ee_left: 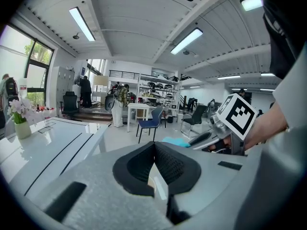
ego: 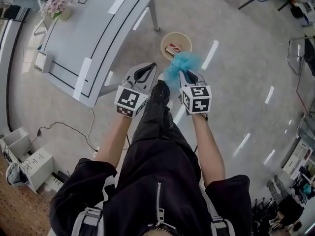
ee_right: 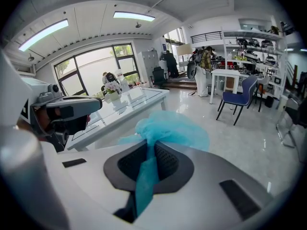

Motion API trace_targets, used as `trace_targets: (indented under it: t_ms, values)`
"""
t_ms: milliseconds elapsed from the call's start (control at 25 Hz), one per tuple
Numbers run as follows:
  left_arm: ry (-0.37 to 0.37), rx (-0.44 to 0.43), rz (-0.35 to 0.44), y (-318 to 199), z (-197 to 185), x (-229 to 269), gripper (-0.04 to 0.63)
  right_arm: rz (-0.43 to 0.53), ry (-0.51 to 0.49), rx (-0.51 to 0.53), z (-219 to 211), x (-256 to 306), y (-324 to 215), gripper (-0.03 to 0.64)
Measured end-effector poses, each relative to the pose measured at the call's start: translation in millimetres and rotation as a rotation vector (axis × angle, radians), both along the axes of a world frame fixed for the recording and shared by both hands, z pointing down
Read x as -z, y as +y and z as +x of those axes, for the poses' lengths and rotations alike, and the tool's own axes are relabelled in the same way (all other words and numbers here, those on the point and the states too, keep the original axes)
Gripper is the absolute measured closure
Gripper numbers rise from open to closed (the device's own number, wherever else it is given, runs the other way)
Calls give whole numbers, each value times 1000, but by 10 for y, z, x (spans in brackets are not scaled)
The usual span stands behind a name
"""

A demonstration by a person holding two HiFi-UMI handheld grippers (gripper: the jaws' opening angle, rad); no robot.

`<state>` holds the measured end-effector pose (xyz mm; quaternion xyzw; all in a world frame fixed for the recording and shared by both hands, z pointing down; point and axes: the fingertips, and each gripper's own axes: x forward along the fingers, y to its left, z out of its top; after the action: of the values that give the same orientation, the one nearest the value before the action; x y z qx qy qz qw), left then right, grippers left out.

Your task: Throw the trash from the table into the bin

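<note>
- Between the ribbed black pads of the right gripper [ee_right: 151,146], a teal trash wad [ee_right: 170,128] is pinched tight. It is thin, gauzy, crumpled stuff that puffs out past the tips, and a flat strip of it trails back through the jaws.
- Beside it, the left gripper [ee_left: 154,146] has its 2 jaws closed tip to tip with nothing between them. Its pads are the same dark, grooved rubber, set in smooth grey shells.
- Each gripper carries a white cube [ego: 130,100] printed with black square markers.
- Just past the wad in the head view, the bin [ego: 167,38] stands on the floor: round, beige and open-topped, with a small red-and-white packet [ego: 173,49] inside. Whether the wad hangs over its rim cannot be told.
- Left of the bin, the table [ego: 74,38] is glossy pale grey, marked with black lines and white tape strips. A pot of pale flowers [ego: 57,5] sits at its far corner.
- Underfoot, the floor [ego: 236,82] is polished grey, streaked with light reflections.
</note>
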<state>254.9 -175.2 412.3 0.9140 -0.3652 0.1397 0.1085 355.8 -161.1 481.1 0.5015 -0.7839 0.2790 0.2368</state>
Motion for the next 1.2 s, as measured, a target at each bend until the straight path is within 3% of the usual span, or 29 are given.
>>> trace_targets:
  t_ms: [360,760,1200]
  values:
    - [-9,-40,-13,-750,236,-448,589,-31,-1,-2,81,-309,-709,595]
    - [-10,-44,-8,-1495,371,-1069,589,-5,10,28,104,-805,-1419,595]
    - [-7,-31,-11,-1996,360,-1931,589,-2,-8,-7,200,-1600,-1788,595]
